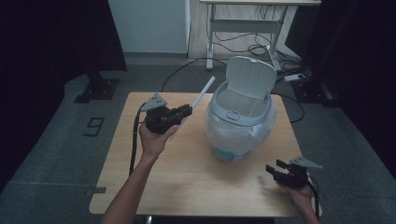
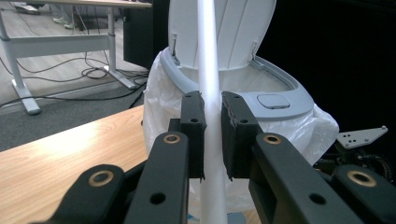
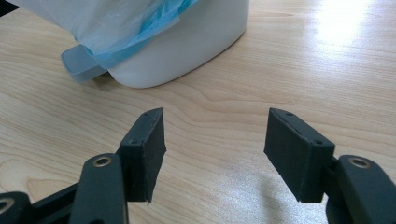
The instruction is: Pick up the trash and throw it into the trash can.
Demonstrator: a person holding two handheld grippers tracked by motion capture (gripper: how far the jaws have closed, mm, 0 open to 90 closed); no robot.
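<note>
A small white trash bin [image 1: 240,119] with a plastic liner bag stands on the wooden table [image 1: 187,182], its lid [image 1: 251,77] tipped up and open. My left gripper [image 1: 186,112] is shut on a long white stick [image 1: 201,95] that slants up toward the bin's left side. In the left gripper view the stick [image 2: 209,65] runs straight up between the pads [image 2: 193,133], with the open bin [image 2: 261,100] just beyond. My right gripper [image 1: 274,169] rests low at the table's front right corner, open, with nothing between its pads [image 3: 147,149]. The bin's base [image 3: 187,42] lies ahead of it.
A blue foot pedal [image 3: 80,65] juts from the bin's base under the liner. Behind the table stands a desk frame [image 1: 243,28] with cables on the floor. Dark curtains close in both sides. Bare wood stretches across the table's front half.
</note>
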